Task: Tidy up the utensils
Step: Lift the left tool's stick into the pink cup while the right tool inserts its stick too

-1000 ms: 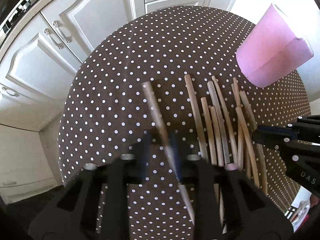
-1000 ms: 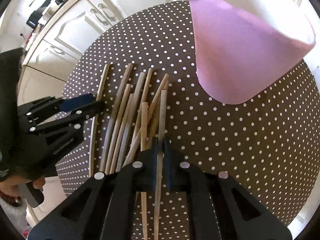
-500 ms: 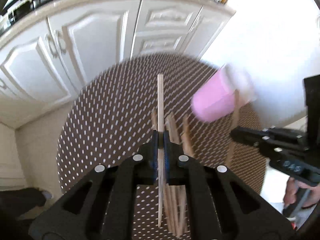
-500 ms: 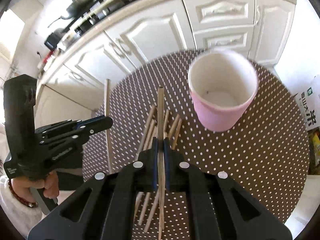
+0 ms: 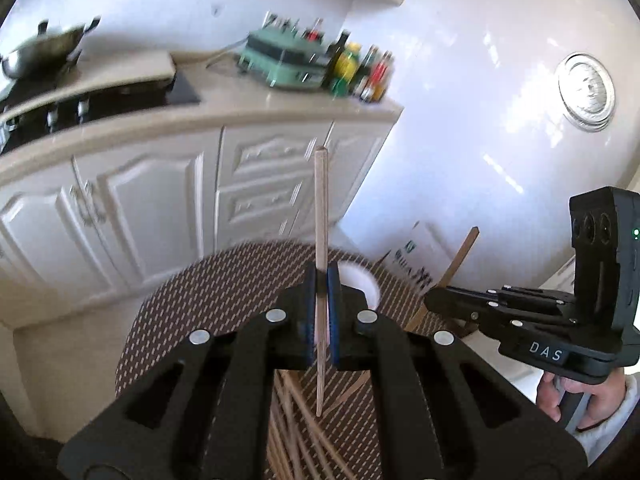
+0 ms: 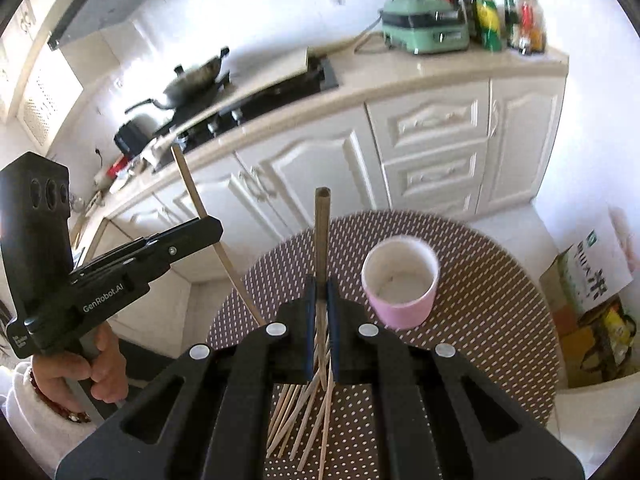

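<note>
My left gripper (image 5: pixel 321 280) is shut on a wooden chopstick (image 5: pixel 321 208) held upright above the table; it also shows in the right wrist view (image 6: pixel 212 232). My right gripper (image 6: pixel 320 286) is shut on another chopstick (image 6: pixel 321 228), also upright; it shows in the left wrist view (image 5: pixel 430 302) with its stick (image 5: pixel 460 254). A pink cup (image 6: pixel 400 282) stands upright and empty on the round polka-dot table (image 6: pixel 480 300), just right of my right gripper. Several more chopsticks (image 6: pixel 304 412) lie loose on the table below both grippers.
White kitchen cabinets (image 6: pixel 432 152) and a counter with a stove, a wok (image 6: pixel 192 80), a green appliance (image 6: pixel 424 30) and bottles stand behind the table. A cardboard box and bags (image 6: pixel 592 288) sit on the floor to the right.
Both grippers closed on a chopstick each, lifted them off the table and tilted them upright. The views swung up from the tabletop to the kitchen counter.
</note>
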Motion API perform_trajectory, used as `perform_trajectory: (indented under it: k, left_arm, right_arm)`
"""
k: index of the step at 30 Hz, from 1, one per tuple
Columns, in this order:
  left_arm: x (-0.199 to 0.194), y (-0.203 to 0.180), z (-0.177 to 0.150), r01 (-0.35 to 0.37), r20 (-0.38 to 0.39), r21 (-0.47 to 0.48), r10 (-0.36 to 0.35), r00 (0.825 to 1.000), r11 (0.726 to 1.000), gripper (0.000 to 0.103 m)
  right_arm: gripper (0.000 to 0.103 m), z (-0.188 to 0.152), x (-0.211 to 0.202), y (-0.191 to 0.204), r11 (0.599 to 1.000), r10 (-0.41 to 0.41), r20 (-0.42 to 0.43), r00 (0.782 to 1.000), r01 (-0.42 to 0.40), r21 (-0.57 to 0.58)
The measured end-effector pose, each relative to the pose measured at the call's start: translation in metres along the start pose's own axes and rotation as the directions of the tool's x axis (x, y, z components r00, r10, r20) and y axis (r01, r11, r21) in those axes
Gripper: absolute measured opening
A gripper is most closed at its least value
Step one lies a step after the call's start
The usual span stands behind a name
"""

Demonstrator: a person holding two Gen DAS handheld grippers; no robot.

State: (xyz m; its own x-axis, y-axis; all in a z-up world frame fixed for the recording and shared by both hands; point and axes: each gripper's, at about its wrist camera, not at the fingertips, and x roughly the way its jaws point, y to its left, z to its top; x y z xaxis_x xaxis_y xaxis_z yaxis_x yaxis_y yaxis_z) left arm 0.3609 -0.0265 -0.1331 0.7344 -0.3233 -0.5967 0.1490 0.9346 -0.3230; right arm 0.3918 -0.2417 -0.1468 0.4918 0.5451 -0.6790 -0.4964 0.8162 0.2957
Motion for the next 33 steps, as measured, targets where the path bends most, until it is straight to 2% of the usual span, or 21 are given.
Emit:
perform_trajectory:
  k: [7,11,16,19,24,33]
  left_arm:
    - [0.007,-0.026,0.031,-0.007,0.115,0.024,0.004,0.993,1.0,0.005]
    - [0.012,-0.036,0.048,-0.015,0.167,-0.002,0.015,0.986,1.0,0.005]
    - [0.026,-0.039,0.053,-0.046,0.204,-0.028,0.051,0.978,0.999,0.005]
    - [0.046,-0.038,0.046,-0.059,0.196,-0.022,0.062,0.979,0.998,0.006]
    - [0.083,-0.035,0.014,-0.062,0.104,0.001,0.062,0.993,0.998,0.006]
    - [0.102,-0.026,-0.016,-0.044,-0.019,0.012,0.044,0.999,0.999,0.007]
  right_arm:
    - [0.004,0.03,-0.032,-0.012,0.998,-0.067,0.13,0.989,0.066,0.011]
    - [0.004,0.041,-0.043,-0.018,0.993,-0.122,0.203,0.972,0.121,0.014]
    - [0.004,0.045,-0.043,-0.024,0.986,-0.164,0.263,0.951,0.165,0.016]
    - [0.004,0.04,-0.025,-0.03,0.981,-0.191,0.238,0.952,0.194,0.011]
    - [0.004,0.019,0.004,-0.043,0.981,-0.194,0.155,0.969,0.192,0.027]
    - [0.005,-0.004,0.027,-0.057,0.979,-0.191,0.055,0.98,0.187,0.081]
